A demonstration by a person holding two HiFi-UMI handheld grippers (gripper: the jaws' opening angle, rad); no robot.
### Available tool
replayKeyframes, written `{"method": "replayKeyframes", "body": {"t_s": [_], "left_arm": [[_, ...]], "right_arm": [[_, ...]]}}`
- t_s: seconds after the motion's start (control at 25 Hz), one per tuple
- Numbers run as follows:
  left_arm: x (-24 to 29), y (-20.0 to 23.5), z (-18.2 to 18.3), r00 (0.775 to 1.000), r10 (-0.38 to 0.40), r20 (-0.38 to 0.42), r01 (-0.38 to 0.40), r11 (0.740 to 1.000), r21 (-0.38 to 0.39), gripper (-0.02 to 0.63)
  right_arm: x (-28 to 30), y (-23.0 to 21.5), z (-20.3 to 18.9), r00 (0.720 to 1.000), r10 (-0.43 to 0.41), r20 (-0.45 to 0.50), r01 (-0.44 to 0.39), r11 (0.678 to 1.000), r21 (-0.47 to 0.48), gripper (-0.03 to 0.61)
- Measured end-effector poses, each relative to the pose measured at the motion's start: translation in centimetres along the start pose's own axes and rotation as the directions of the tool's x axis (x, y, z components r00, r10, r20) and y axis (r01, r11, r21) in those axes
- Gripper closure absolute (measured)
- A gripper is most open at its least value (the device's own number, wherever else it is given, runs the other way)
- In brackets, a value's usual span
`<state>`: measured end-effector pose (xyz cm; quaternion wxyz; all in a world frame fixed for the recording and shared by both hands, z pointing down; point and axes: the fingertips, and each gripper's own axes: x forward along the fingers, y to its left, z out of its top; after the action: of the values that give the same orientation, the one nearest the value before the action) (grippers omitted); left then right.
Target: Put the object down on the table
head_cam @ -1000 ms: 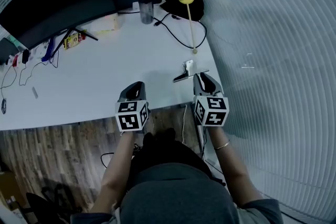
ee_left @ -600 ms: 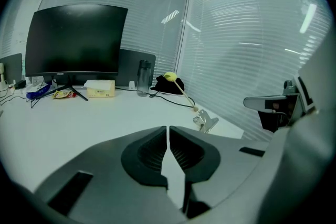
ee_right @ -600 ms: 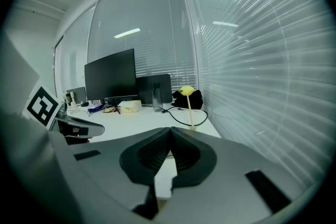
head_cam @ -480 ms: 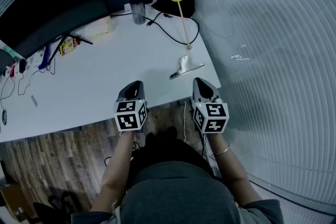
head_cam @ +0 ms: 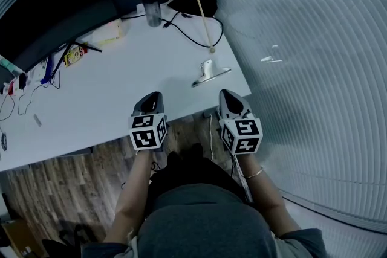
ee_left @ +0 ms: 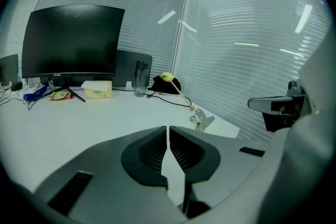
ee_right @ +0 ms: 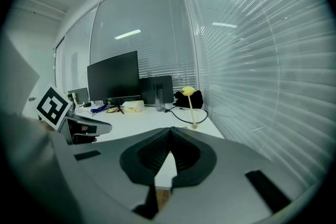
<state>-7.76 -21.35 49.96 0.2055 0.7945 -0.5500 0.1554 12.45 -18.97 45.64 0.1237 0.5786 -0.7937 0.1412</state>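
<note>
My right gripper (head_cam: 227, 95): jaws pressed together, nothing between them. My left gripper (head_cam: 153, 96): jaws likewise together, empty. The small silver metal clip (head_cam: 208, 73) lies on the white rectangular table (head_cam: 109, 93), near its right edge, ahead of both grippers and touching neither.

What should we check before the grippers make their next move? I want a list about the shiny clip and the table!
1. The silver metal clip lies flat on the white table: ok.
2. The clip is wholly on the tabletop: ok, though it sits near the right edge.
3. The left gripper is shut with nothing in it: ok.
4. The right gripper is shut with nothing in it: ok.
5. Both grippers are apart from the clip, at the table's near edge: ok.
</note>
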Motion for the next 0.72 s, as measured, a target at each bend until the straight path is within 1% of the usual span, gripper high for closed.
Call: {"method": "replayKeyframes", "body": {"t_s": [0.28,0.72], "left_arm": [[-0.2,-0.3,-0.1,1.000,-0.013,0.001,0.013,1.000,0.007,0.583],[-0.4,-0.3,0.0,1.000,-0.020,0.005,0.020,1.000,0.009,0.583]], "right_arm": [[-0.5,0.4,-0.1,1.000,0.002,0.003,-0.002,1.000,0.015,0.578],[-0.2,2.0,-0.3,0.999,0.035,-0.008,-0.035,0.999,0.022,0.578]]}}
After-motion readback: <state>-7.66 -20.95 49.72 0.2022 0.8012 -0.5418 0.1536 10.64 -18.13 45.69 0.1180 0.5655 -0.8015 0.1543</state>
